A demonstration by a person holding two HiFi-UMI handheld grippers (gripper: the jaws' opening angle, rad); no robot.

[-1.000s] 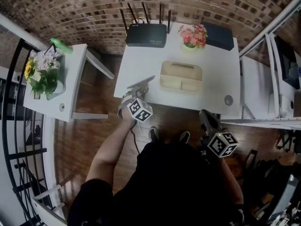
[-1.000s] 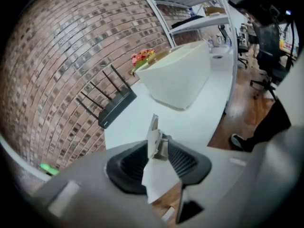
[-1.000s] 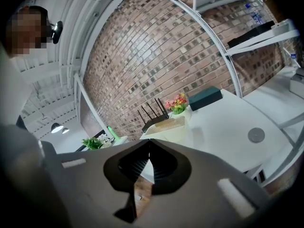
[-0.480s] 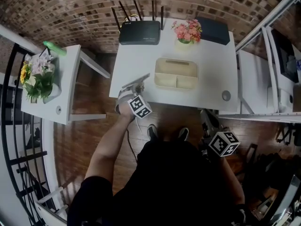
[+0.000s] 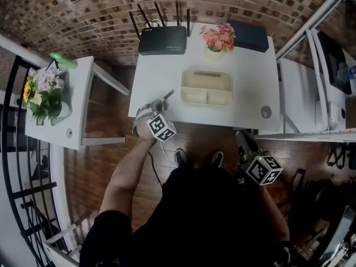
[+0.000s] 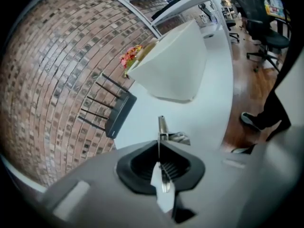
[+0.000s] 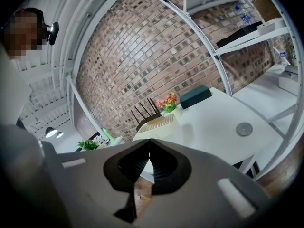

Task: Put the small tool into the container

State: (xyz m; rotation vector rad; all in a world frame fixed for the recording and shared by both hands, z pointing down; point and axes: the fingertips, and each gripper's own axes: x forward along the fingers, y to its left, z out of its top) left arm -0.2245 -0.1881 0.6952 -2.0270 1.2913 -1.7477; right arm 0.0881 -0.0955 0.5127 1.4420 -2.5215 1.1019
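Hard to see: the small tool [image 6: 162, 126] is mostly buried between the fingers and only a thin metal tip pokes out, so no idea what kind it is.
Left gripper [image 6: 160, 142]: fingers pinched together on the tool, over the front-left corner of the worktop [image 5: 247, 77].
Container [image 5: 207, 73]: near, ahead of the tip, not touching.
Right gripper [image 7: 149, 141]: fingers closed on nothing, held off the front edge.
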